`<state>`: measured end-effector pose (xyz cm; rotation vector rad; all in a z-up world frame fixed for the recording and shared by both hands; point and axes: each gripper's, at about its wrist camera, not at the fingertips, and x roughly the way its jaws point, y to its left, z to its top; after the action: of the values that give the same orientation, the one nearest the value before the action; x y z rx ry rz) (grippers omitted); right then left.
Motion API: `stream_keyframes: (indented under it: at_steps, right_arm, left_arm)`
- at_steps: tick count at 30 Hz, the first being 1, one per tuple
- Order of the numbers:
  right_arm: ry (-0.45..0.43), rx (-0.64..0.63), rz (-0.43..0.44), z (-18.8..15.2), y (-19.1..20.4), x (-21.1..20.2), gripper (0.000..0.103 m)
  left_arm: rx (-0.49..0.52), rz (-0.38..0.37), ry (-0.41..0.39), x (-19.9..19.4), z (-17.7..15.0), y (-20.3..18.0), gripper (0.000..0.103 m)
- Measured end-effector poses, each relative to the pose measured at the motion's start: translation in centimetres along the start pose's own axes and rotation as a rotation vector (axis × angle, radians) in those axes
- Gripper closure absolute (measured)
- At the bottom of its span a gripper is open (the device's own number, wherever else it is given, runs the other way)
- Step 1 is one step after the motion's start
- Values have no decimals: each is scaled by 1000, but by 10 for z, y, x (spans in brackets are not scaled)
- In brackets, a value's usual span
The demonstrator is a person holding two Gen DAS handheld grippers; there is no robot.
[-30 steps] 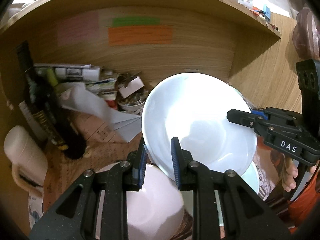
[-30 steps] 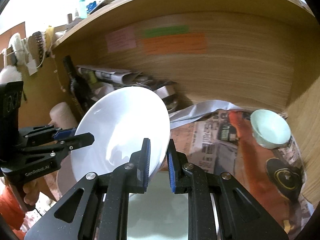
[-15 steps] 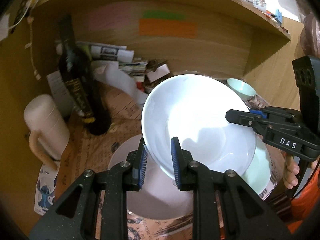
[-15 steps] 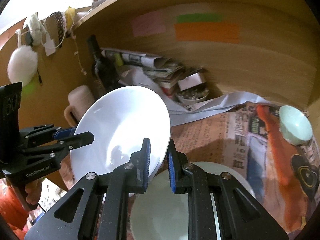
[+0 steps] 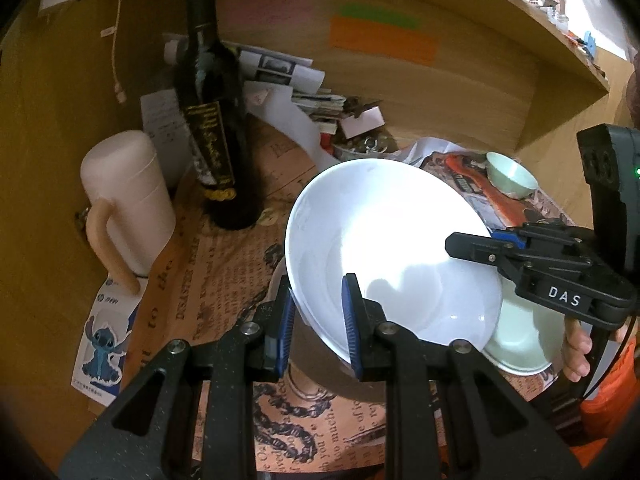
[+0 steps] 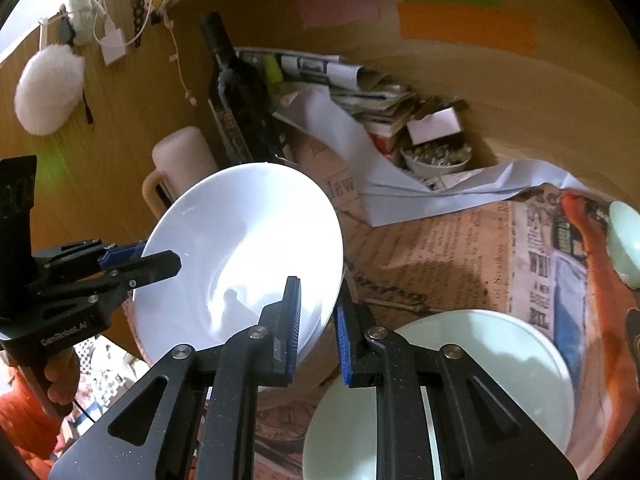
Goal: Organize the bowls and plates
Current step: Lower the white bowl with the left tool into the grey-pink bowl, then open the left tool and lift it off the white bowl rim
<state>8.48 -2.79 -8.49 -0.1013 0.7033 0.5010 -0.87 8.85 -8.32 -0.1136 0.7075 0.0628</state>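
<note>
A: Status on the white plate (image 5: 384,248)?
B: Held tilted in the air above the table (image 5: 224,280), gripped from both sides. Left gripper (image 5: 318,320) has its jaws closed down on the near rim, blue pads either side of the edge. Right gripper (image 6: 318,326) likewise clamps the opposite rim.
A: What sits underneath?
B: A pale green plate (image 6: 480,364) lies flat on the newspaper-covered table, just below the right gripper. Part of another plate shows under the held one; can't tell its colour.
A: Other dishes?
B: Small green bowl (image 5: 512,176) further back on the right, well apart from the plates. Dark bottle (image 5: 212,128) and cream mug (image 5: 128,200) stand at the left, near the wall.
</note>
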Motion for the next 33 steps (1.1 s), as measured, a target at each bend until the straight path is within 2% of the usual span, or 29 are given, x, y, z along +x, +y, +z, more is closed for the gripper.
stream_keyframes:
  at_steps: [10, 24, 33]
  right_arm:
    - [49, -5, -4, -4, 0, 17, 88]
    - [83, -19, -12, -9, 1, 29, 88]
    - [65, -64, -48, -10, 5, 28, 85]
  left_arm:
    - [17, 35, 59, 16, -17, 0, 80]
    - [61, 106, 43, 21, -15, -6, 80]
    - [40, 106, 32, 24, -14, 0, 80]
